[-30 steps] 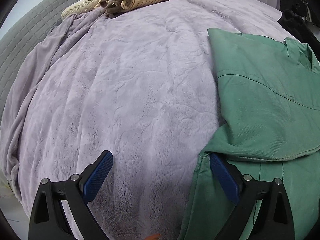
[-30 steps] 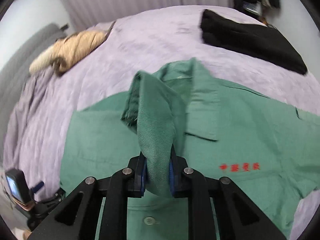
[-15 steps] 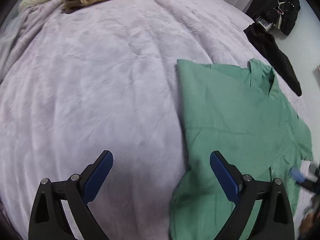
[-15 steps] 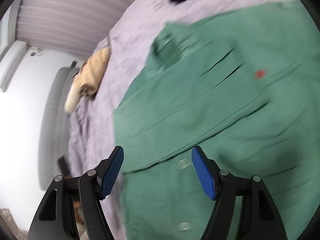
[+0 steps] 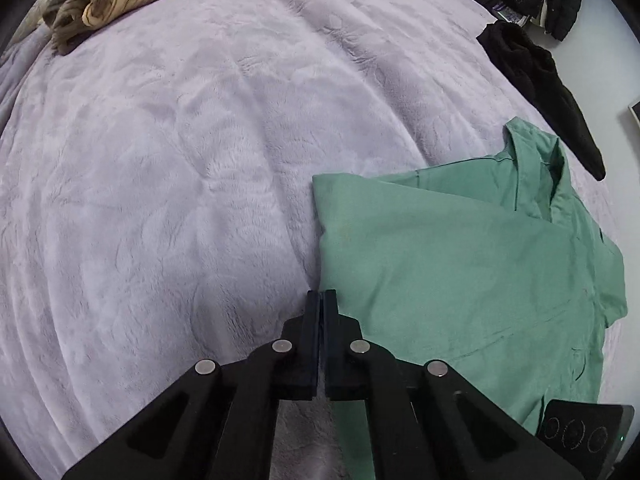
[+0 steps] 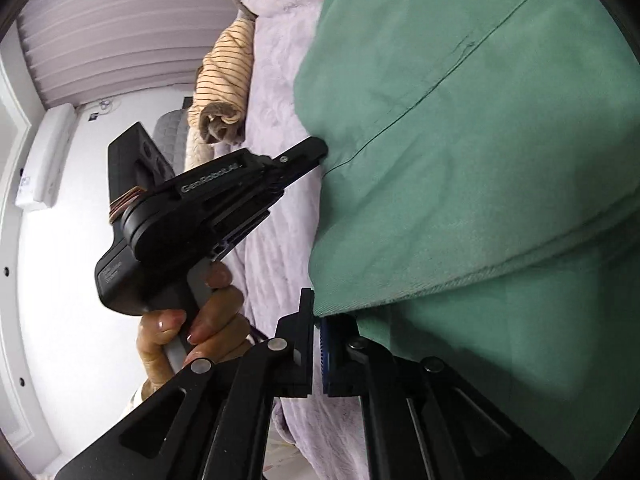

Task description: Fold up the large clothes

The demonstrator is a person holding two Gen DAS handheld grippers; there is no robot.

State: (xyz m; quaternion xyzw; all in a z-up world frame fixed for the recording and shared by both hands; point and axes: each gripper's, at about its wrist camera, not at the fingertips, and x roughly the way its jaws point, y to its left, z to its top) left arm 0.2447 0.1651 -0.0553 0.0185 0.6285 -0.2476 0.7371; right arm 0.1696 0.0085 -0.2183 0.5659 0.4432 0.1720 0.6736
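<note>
Green shirt (image 5: 460, 276) lies part-folded; both hand-held grippers together, pinching its edge.

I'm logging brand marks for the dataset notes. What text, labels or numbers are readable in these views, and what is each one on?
"GenRobot.AI": raised lettering on the side of the left gripper, seen in the right wrist view.
Small print on the lower body of that gripper, near the person's hand: too small to read.
Three round symbols on the dark device at the left wrist view's lower right: no legible text.
Green shirt: no lettering visible.
</note>
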